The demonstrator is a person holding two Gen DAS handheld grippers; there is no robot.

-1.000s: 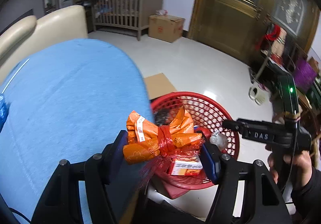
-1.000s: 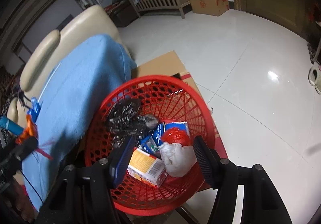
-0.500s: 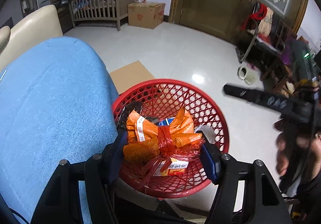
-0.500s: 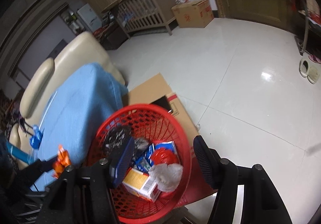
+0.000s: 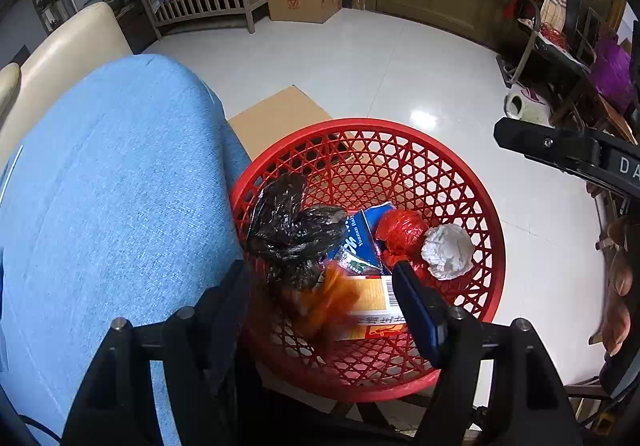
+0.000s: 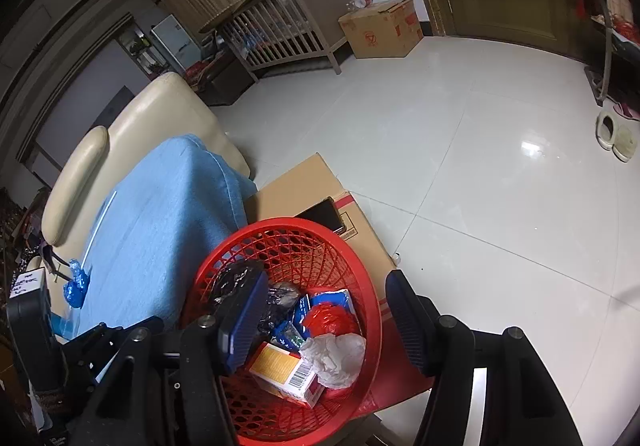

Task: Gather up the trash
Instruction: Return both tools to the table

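Now, step: dropping trash; my left gripper point(image 5: 320, 298) has just been opening, jaws apart.
Wrapper: orange wrapper point(image 5: 328, 306), blurred, falling into red basket point(image 5: 490, 230).
Right gripper point(image 6: 320, 318): jaws apart, empty.
Next: fetch more trash.

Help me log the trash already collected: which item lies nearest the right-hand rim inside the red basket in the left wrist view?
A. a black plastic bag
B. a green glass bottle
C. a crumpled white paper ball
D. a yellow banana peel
C: the crumpled white paper ball lies by the right rim of the red basket, while the black plastic bag sits on the left side.
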